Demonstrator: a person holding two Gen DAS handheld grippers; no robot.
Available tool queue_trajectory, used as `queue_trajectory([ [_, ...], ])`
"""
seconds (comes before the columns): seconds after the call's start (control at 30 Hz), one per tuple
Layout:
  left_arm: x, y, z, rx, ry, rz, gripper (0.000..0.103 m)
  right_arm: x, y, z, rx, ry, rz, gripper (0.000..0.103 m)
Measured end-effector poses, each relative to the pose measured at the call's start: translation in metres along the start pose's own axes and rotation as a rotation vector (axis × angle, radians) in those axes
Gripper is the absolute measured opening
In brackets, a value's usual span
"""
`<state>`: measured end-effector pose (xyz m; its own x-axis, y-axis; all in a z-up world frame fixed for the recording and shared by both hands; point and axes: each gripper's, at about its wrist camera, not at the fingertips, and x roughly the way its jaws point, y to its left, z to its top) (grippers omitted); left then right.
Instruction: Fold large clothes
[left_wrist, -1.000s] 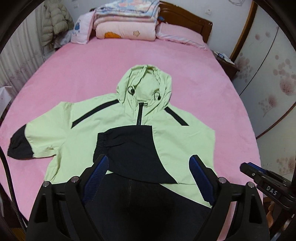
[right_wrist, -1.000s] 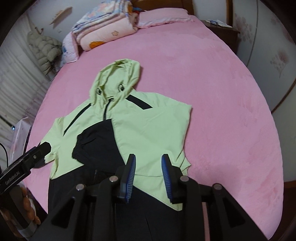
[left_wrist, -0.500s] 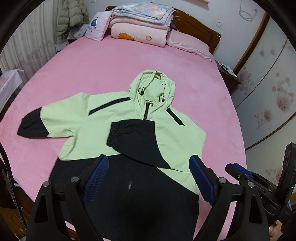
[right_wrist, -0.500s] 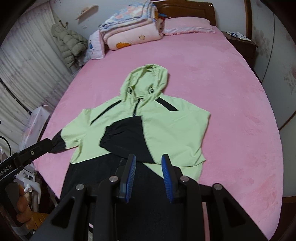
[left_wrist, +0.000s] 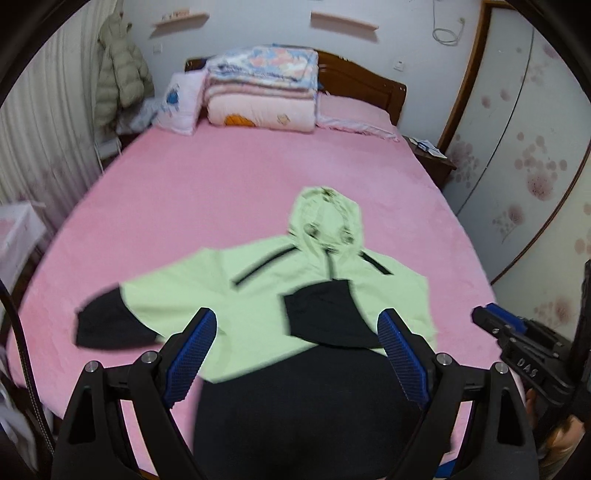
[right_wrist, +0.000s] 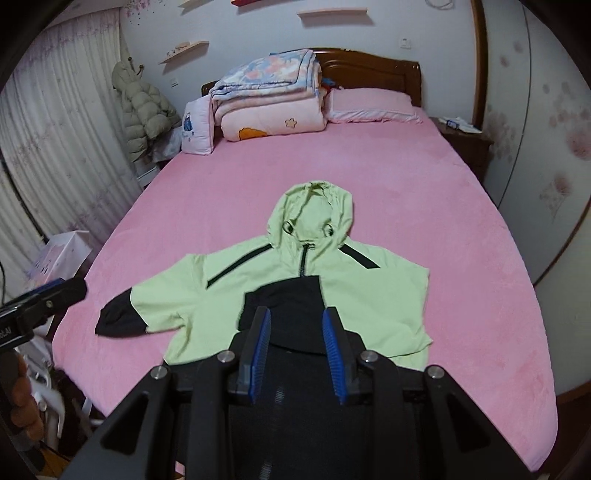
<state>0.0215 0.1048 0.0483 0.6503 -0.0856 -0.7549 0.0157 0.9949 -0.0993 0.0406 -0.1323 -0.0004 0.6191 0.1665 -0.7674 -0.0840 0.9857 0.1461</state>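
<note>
1. Since the earlier frames both claws have drawn back from the bed; the jacket sits smaller and farther up in each view, and more of the room shows behind it.
2. Left claw (left_wrist: 297, 352): released, blue pads wide apart, nothing between them. It hangs above the near edge of the bed, clear of the cloth.
3. Right claw (right_wrist: 297, 349): pads parted by a narrow gap, gripping nothing. It hangs over the black hem of the jacket without touching it. In the left view its tip shows at 3 o'clock (left_wrist: 498, 325).
4. Jacket (right_wrist: 369, 295): light green with black lower body, lying flat, front up, on the near half of the bed, hood (right_wrist: 310, 210) pointing to 12 o'clock.
5. One sleeve is folded across the chest, its black cuff (right_wrist: 273, 299) resting at the jacket's centre. The other sleeve (right_wrist: 147, 306) lies stretched out toward 9 o'clock, black cuff at the end.
6. The left view is blurred by motion; fine detail of the cloth cannot be read there.
7. Bed (right_wrist: 461, 229): pink cover. At 12 o'clock, against the wooden headboard (right_wrist: 373, 70), a stack of folded quilts (right_wrist: 269, 99) with a pink pillow (right_wrist: 373, 105) beside it.
8. A padded coat (right_wrist: 144, 107) hangs at 10 o'clock by the curtains.
</note>
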Motion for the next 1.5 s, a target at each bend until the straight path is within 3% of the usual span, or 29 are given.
queue_trajectory([
  [0.2,0.010,0.132,-0.010,-0.066,0.013,0.038,0.091,0.036,0.094,0.007,0.021,0.076,0.000,0.030],
  [0.33,0.046,0.231,-0.041,-0.226,0.089,0.077,0.091,0.059,0.149,0.013,0.023,0.087,0.014,0.030],
  [0.53,0.095,0.349,-0.097,-0.502,0.150,0.161,0.091,0.098,0.216,0.017,-0.087,0.140,0.032,0.030],
  [0.73,0.146,0.429,-0.134,-0.694,0.169,0.149,0.091,0.157,0.260,0.018,-0.134,0.200,0.026,0.030],
  [0.97,0.216,0.485,-0.173,-0.908,0.216,0.141,0.090,0.222,0.311,0.004,-0.161,0.336,0.076,0.030],
  [1.07,0.242,0.503,-0.192,-1.030,0.224,0.112,0.081,0.237,0.326,-0.001,-0.184,0.372,0.085,0.030],
  [1.2,0.266,0.512,-0.204,-1.101,0.222,0.118,0.069,0.248,0.330,-0.003,-0.205,0.397,0.080,0.030],
  [1.27,0.272,0.512,-0.204,-1.110,0.221,0.138,0.053,0.254,0.324,-0.005,-0.184,0.418,0.073,0.030],
  [1.33,0.277,0.512,-0.201,-1.098,0.219,0.157,0.012,0.261,0.314,-0.006,-0.142,0.440,0.069,0.030],
  [1.37,0.280,0.513,-0.199,-1.097,0.220,0.147,0.008,0.264,0.309,-0.006,-0.124,0.448,0.068,0.030],
  [1.5,0.275,0.504,-0.182,-1.078,0.188,0.150,0.005,0.271,0.293,-0.007,-0.066,0.461,0.070,0.030],
])
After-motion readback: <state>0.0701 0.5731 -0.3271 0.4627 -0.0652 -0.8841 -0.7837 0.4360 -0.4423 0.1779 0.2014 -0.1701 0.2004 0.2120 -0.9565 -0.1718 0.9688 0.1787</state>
